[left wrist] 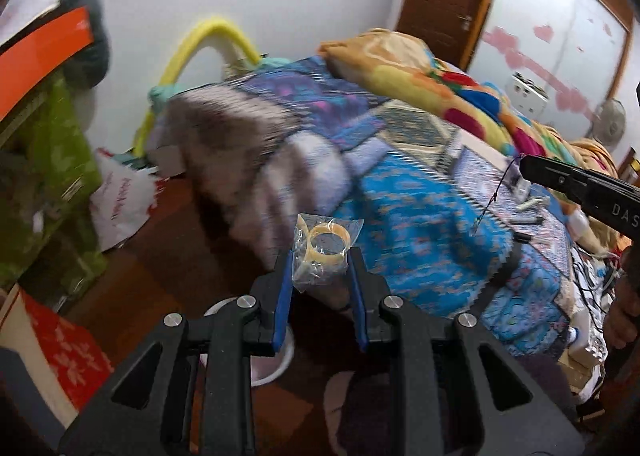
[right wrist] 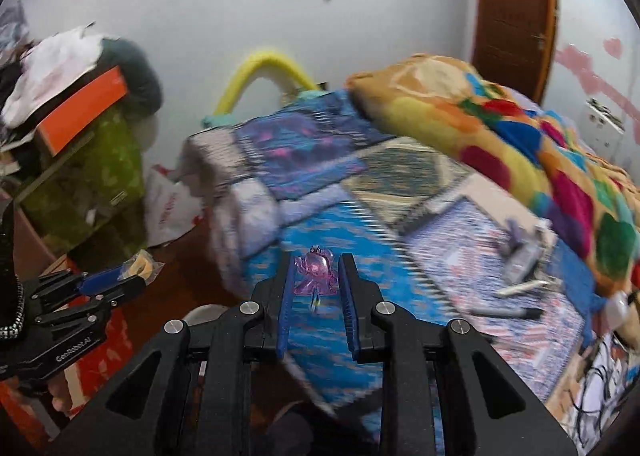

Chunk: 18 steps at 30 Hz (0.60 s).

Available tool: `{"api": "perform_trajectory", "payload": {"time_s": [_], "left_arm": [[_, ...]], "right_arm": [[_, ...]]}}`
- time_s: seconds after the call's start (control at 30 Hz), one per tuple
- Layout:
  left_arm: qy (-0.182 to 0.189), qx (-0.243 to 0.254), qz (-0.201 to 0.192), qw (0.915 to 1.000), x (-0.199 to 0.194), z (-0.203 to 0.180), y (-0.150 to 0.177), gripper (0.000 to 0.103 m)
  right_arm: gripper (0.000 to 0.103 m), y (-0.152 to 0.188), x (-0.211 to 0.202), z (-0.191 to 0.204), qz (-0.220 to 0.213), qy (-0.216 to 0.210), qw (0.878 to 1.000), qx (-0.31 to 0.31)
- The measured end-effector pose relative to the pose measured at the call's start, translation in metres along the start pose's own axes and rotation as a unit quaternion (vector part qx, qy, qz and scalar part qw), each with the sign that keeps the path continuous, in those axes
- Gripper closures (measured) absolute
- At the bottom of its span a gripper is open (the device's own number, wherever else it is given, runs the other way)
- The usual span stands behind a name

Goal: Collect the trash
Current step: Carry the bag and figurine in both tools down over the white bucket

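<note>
The left gripper (left wrist: 319, 256) clamps a clear bag of yellow tape rolls (left wrist: 324, 248); only the right wrist view shows the right gripper (right wrist: 316, 270) pinching a purple plastic trinket (right wrist: 315, 271).

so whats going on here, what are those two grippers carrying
A person is tidying a cluttered bedroom with a hand-held gripper in each hand. The left gripper is clamped on a clear plastic bag with a yellowish ring inside. The right gripper is clamped on a small translucent purple trinket. Both are held in the air beside the bed, whose patterned blue cover has a few small items lying on it. The background is blurred.
</note>
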<state>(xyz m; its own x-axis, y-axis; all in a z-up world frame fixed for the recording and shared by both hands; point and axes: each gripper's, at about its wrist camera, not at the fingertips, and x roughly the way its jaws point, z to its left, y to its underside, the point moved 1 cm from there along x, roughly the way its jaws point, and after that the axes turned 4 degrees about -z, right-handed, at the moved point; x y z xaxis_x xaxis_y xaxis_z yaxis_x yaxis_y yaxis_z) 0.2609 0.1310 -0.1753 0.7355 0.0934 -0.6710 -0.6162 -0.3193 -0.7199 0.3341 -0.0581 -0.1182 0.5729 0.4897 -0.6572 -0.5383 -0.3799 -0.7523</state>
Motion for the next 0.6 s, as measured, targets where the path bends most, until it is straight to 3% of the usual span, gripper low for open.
{"api": "perform_trajectory", "payload": {"time_s": [0.27, 0.6], "left_arm": [[-0.042, -0.039, 0.021, 0.9981, 0.001, 0.072, 0.024, 0.077], [-0.075, -0.06, 0.097, 0.9907, 0.051, 0.124, 0.065, 0.077]], "right_arm": [[0.083, 0.001, 0.043, 0.074, 0.034, -0.053, 0.997, -0.034], [0.083, 0.023, 0.109, 0.138, 0.118, -0.112, 0.985, -0.057]]}}
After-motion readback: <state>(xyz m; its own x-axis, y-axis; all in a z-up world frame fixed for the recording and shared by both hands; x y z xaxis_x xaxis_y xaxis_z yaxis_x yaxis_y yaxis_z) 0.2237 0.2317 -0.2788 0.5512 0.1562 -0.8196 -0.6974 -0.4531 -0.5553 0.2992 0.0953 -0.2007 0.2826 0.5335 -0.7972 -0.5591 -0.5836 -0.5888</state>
